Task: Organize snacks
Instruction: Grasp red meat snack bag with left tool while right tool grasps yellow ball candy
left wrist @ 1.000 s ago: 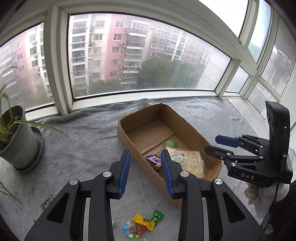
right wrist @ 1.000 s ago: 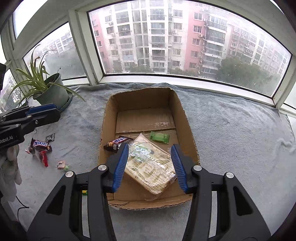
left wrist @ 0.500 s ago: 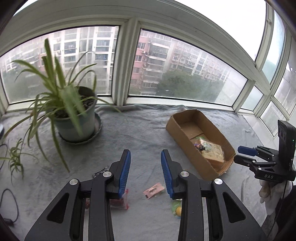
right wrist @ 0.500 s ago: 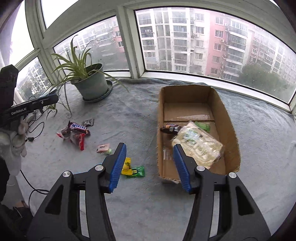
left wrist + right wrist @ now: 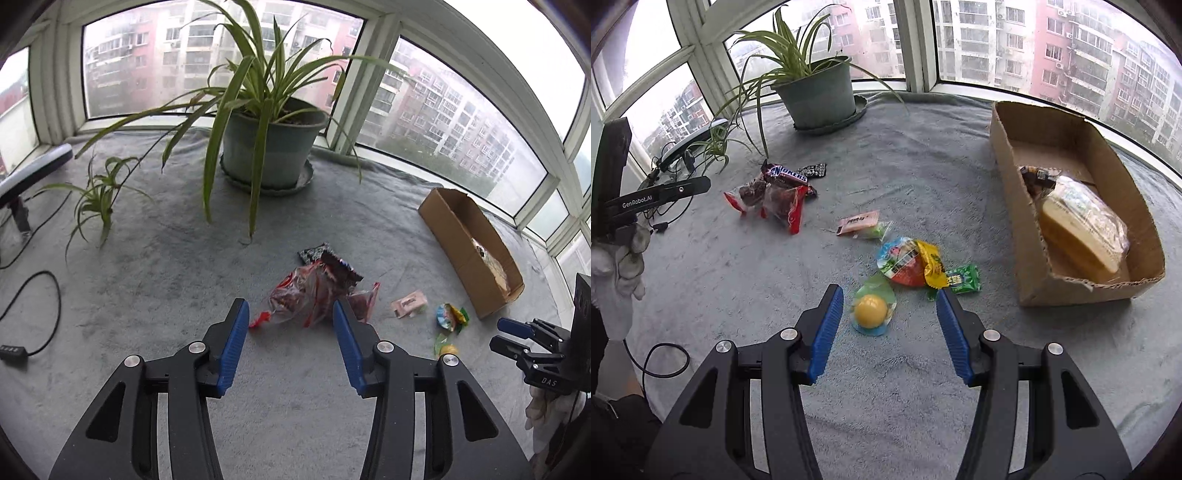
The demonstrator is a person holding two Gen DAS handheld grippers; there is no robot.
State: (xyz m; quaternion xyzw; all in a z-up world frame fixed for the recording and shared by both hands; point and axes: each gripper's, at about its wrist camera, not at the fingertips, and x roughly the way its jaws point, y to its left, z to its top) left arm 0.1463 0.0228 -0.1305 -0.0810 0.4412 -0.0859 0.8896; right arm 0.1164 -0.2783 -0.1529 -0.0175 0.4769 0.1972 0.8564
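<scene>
- Right now the loose snacks lie in two clumps on the grey blanket (image 5: 923,387): a red-wrapped pile (image 5: 314,291) topped by a Snickers bar (image 5: 786,173), and a brighter cluster of a yellow ball sweet (image 5: 871,311), a round colourful packet (image 5: 905,264), a yellow wrapper (image 5: 932,267) and a green sachet (image 5: 964,279). A pink sachet (image 5: 858,222) sits between the clumps.
- The cardboard box (image 5: 1008,192) stands to the right, well apart from both clumps, and already holds a large biscuit pack (image 5: 1082,229) and a small dark bar (image 5: 1036,175).
- My left gripper (image 5: 290,332) has its jaws spread wide with nothing between them, lined up just short of the red pile.
- My right gripper (image 5: 890,321) is likewise spread and empty; the ball sweet lies between its blue fingers (image 5: 827,332), though I cannot tell whether they reach the blanket.
- I judge this to be the approach to the next pick-up, with most snacks still outside the box.
- Next I need to lower each gripper onto one item, pinch gently on crinkly wrappers, then carry across to the box.
- Further out stand the potted plant (image 5: 816,96) and a cable (image 5: 33,306) at the window.
</scene>
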